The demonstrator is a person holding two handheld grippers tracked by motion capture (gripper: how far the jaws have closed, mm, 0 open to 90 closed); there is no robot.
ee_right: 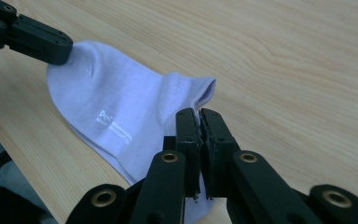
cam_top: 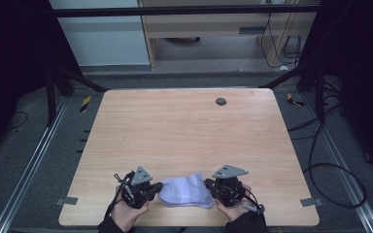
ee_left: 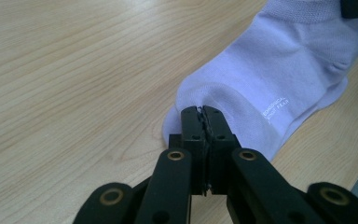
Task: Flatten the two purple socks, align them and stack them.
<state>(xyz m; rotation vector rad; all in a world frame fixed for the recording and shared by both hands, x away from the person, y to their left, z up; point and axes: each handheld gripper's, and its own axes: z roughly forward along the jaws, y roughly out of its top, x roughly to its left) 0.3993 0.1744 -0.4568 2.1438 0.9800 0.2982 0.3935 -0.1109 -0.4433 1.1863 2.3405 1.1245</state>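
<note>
Near the front edge of the tabletop (cam_top: 184,126), a white sock (cam_top: 187,191) is held stretched between two hand-held grippers. The left gripper (cam_top: 156,187) is gripped by the person's left hand (cam_top: 126,213) at the lower left of the high view, and its jaws are seen clamped on the toe end of the sock. In the left gripper view, the two black jaws are pressed together with only a thin fold of the white fabric pinched between them, and the sock (ee_left: 279,79) is seen running away up and to the right, with a small line of printed lettering on its side. The right gripper (cam_top: 209,184) is gripped by the right hand (cam_top: 233,209) just beside the other end of the sock. In the right gripper view, its jaws are likewise shut on the sock (ee_right: 121,116), at the edge near the cuff opening, and the left gripper (ee_right: 58,51) is seen farther off, closed on the opposite end. The sock lies between the two grippers; whether it rests on the wood cannot be told. A grey three-cornered plate is carried on top of each gripper. Farther away, the pale wood-grain surface is bare up to a small dark round disc (cam_top: 221,101) set near the far edge. Beyond the tabletop, cables (cam_top: 320,145) are seen trailing over the grey floor at the right.
</note>
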